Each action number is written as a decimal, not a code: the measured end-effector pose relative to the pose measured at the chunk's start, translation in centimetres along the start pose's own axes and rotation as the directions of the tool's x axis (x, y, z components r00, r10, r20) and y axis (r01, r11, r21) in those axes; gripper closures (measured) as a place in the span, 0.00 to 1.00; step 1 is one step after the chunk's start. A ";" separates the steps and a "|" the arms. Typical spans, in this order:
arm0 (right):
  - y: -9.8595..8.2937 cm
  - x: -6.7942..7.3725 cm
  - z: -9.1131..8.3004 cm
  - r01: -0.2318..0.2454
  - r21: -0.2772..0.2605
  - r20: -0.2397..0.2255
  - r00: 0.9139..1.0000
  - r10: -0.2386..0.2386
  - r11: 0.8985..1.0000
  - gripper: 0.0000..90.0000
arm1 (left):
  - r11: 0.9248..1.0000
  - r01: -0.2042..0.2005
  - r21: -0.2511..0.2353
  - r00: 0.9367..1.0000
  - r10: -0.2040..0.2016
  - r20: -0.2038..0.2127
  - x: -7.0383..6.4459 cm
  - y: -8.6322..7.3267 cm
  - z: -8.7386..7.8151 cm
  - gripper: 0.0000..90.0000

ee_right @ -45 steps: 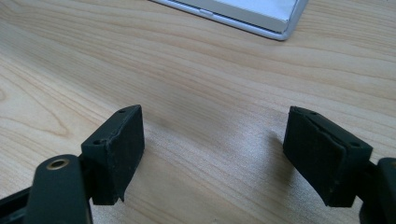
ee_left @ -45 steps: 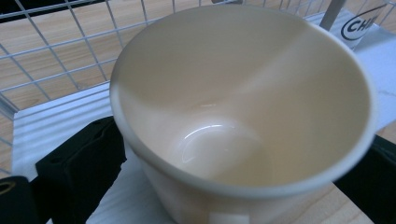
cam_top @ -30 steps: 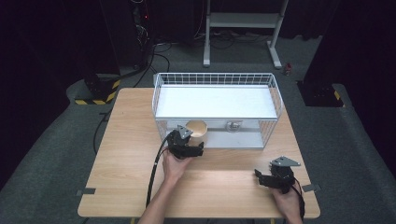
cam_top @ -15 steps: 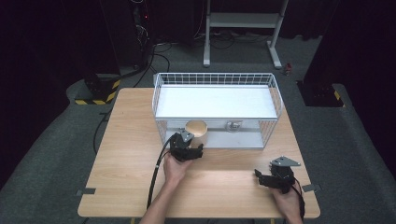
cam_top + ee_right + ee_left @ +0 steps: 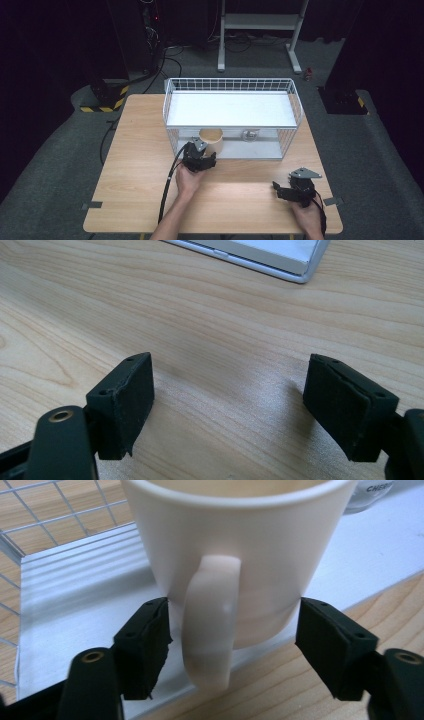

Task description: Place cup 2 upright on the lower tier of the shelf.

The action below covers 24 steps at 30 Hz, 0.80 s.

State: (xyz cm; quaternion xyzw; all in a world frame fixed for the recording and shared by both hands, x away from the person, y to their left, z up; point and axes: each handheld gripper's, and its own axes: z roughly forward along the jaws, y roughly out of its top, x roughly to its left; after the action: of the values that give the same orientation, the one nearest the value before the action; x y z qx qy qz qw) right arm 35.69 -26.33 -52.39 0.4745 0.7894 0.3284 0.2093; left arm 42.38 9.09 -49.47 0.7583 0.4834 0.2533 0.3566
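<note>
A white wire basket (image 5: 295, 100) with a solid white floor sits toward the far side of the wooden surface (image 5: 135, 165). At its open near edge stands a cream mug (image 5: 211, 141), upright on the white floor, and farther in lies a small clear container (image 5: 249, 135) with print on it that is too small and cut off to read. What the mug holds is hard to tell, since its rim is cropped in the left gripper view and the basket's top wires cross it from above. The left hand-held gripper (image 5: 232, 630) is right up against the mug, its handle (image 5: 207, 625) pointing straight back between the two black jaws, which stand apart on either side of the mug's lower body; the left pad looks to be at the wall, the right one just off it. The right hand-held gripper (image 5: 227, 405) rests low over bare wood near the front right corner, well apart from the basket, with its jaws spread wide and nothing between them.
</note>
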 end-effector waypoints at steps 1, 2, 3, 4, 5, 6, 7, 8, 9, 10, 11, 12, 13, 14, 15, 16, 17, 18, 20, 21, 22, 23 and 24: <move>0.0 0.0 0.0 0.000 0.000 0.000 1.000 0.000 1.000 0.23 | 1.000 0.006 -0.003 1.000 -0.006 -0.001 0.0 0.0 0.1 0.38; 0.0 0.0 0.0 -0.001 0.001 0.001 1.000 0.001 1.000 0.23 | 1.000 0.006 0.001 1.000 -0.006 -0.003 0.0 0.1 0.1 0.39; 0.0 0.0 0.0 -0.001 0.001 0.001 1.000 0.001 1.000 0.23 | 1.000 0.008 0.000 1.000 -0.008 -0.001 -0.1 0.1 0.1 0.41; 0.0 0.0 0.0 -0.001 0.001 0.000 1.000 0.001 1.000 0.23 | 1.000 0.002 -0.002 1.000 -0.003 -0.007 -0.1 0.1 0.1 0.43; 0.0 0.0 0.0 -0.001 0.001 0.001 1.000 0.001 1.000 0.23 | 1.000 0.006 -0.006 1.000 -0.006 -0.009 -0.1 0.1 0.2 0.45; 0.0 0.0 0.0 -0.001 0.001 0.001 1.000 0.001 1.000 0.23 | 1.000 0.008 -0.006 1.000 -0.008 -0.010 -0.1 0.1 0.3 0.47; 0.0 0.0 0.0 -0.004 0.002 0.001 1.000 0.004 1.000 0.23 | 1.000 0.014 -0.006 1.000 -0.014 -0.009 -0.1 0.0 0.4 0.48; 0.0 0.0 0.0 -0.001 0.001 0.001 1.000 0.001 1.000 0.23 | 1.000 0.006 -0.004 1.000 -0.006 -0.011 0.0 0.1 0.4 0.49; 0.0 0.0 0.0 -0.001 0.001 0.001 1.000 0.001 1.000 0.23 | 1.000 0.008 -0.004 1.000 -0.008 -0.011 0.0 0.1 0.5 0.50; 0.0 0.0 0.0 -0.001 0.001 0.001 1.000 0.001 1.000 0.23 | 1.000 0.010 -0.002 1.000 -0.010 -0.010 0.0 0.1 0.5 0.51; 0.0 0.0 0.0 -0.001 0.001 0.001 1.000 0.001 1.000 0.23 | 1.000 0.008 -0.002 1.000 -0.008 -0.013 0.1 0.1 0.5 0.52; 0.0 0.0 0.0 -0.001 0.001 0.001 1.000 0.001 1.000 0.23 | 1.000 0.012 -0.002 1.000 -0.012 -0.017 0.1 0.1 0.6 0.53; 0.0 0.0 0.0 -0.001 0.001 0.001 1.000 0.001 1.000 0.23 | 1.000 0.012 0.001 1.000 -0.012 -0.017 0.1 0.1 0.7 0.54; 0.0 0.0 0.0 -0.001 0.001 0.001 1.000 0.001 1.000 0.23 | 1.000 0.026 0.001 1.000 -0.026 -0.012 0.0 0.1 0.8 0.55; 0.0 0.0 0.0 -0.001 0.001 0.001 1.000 0.001 1.000 0.23 | 1.000 0.010 0.013 1.000 -0.010 -0.018 0.1 0.2 0.9 0.55; 0.0 0.0 0.0 -0.001 0.001 0.001 1.000 0.001 1.000 0.23 | 1.000 -0.004 0.019 1.000 0.004 -0.025 0.0 0.3 0.9 0.55; 0.0 0.0 0.0 -0.001 0.001 0.001 1.000 0.001 1.000 0.23 | 1.000 -0.010 0.018 0.999 0.011 -0.030 0.0 0.4 0.9 0.56; 0.0 0.0 0.0 -0.001 0.001 0.001 1.000 0.001 1.000 0.23 | 1.000 -0.010 0.022 1.000 0.011 -0.029 0.0 0.5 1.0 0.56; 0.0 0.0 0.0 -0.001 0.001 0.001 1.000 0.001 1.000 0.23 | 1.000 -0.007 0.025 1.000 0.008 -0.030 0.1 0.6 1.2 0.57; 0.0 0.0 0.0 -0.001 0.001 0.001 1.000 0.001 1.000 0.23 | 0.999 -0.013 0.031 0.999 0.014 -0.032 0.1 0.7 1.2 0.58; 0.0 0.0 0.0 -0.001 0.001 0.001 1.000 0.001 1.000 0.23 | 0.999 -0.013 0.031 0.999 0.014 -0.036 0.1 0.7 1.3 0.59; 0.0 0.0 0.0 -0.001 0.001 0.001 1.000 0.001 1.000 0.23 | 0.999 -0.012 0.031 0.999 0.013 -0.036 0.1 0.8 1.4 0.59; 0.0 0.0 0.0 -0.001 0.001 0.001 1.000 0.001 1.000 0.23 | 0.999 -0.015 0.029 0.999 0.016 -0.033 0.1 0.8 1.5 0.60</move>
State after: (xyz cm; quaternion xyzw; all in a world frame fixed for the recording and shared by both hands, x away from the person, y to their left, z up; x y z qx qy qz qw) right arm 35.68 -26.32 -52.38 0.4752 0.7893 0.3278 0.2091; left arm 43.98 8.55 -49.71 0.7628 0.4868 0.2618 0.3357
